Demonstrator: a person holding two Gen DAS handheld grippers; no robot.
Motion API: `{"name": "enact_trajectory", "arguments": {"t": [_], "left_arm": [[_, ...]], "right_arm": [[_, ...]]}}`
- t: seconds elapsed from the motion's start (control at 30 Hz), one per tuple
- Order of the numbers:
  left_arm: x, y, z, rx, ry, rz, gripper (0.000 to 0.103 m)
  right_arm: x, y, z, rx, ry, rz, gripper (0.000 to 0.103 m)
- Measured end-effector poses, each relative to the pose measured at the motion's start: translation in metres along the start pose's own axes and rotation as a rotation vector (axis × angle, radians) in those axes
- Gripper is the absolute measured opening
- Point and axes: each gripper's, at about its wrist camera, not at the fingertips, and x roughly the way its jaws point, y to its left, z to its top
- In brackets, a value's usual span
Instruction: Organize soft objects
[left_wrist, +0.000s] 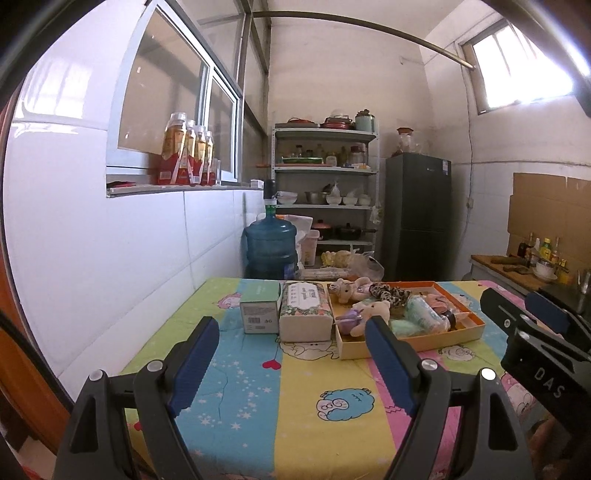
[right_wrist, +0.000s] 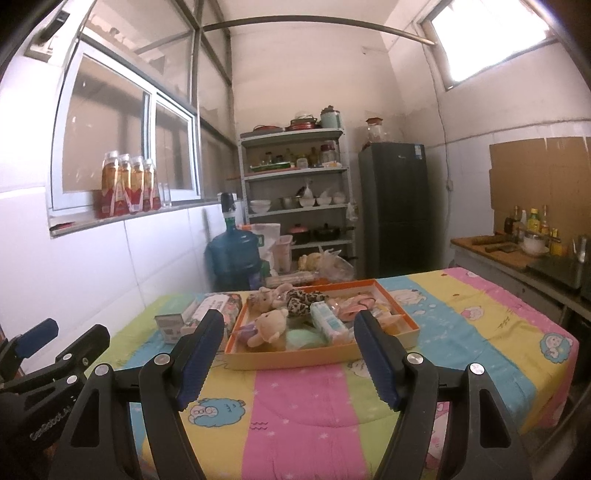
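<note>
An orange tray (left_wrist: 410, 349) (right_wrist: 295, 360) sits on the colourful cartoon-print cloth, filled with soft things: a cream plush bear (left_wrist: 373, 312) (right_wrist: 271, 325), a pink plush (left_wrist: 349, 290) (right_wrist: 267, 295), a leopard-print piece (left_wrist: 389, 292) (right_wrist: 301, 300), a tissue pack (left_wrist: 424, 310) (right_wrist: 328, 321). My left gripper (left_wrist: 291, 326) hovers open over the near table, short of the tray, nothing between its fingers. My right gripper (right_wrist: 288, 319) is also open and empty, in front of the tray. Each gripper shows at the edge of the other's view.
A flowered tissue box (left_wrist: 304, 310) (right_wrist: 216, 308) and a small green carton (left_wrist: 260, 306) (right_wrist: 170, 325) stand left of the tray. Beyond the table are a water jug (left_wrist: 271, 245), shelves (left_wrist: 325, 195), a fridge (left_wrist: 417, 218) and a counter (right_wrist: 517, 258) at right.
</note>
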Motion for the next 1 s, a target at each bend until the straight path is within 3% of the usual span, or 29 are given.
{"name": "enact_trajectory", "arguments": {"t": [1.0], "left_arm": [[0.007,0.009,-0.007,-0.012,0.027,-0.011,0.081]], "right_arm": [[0.000,0.001,-0.002,0.002,0.013,-0.007,0.075]]}}
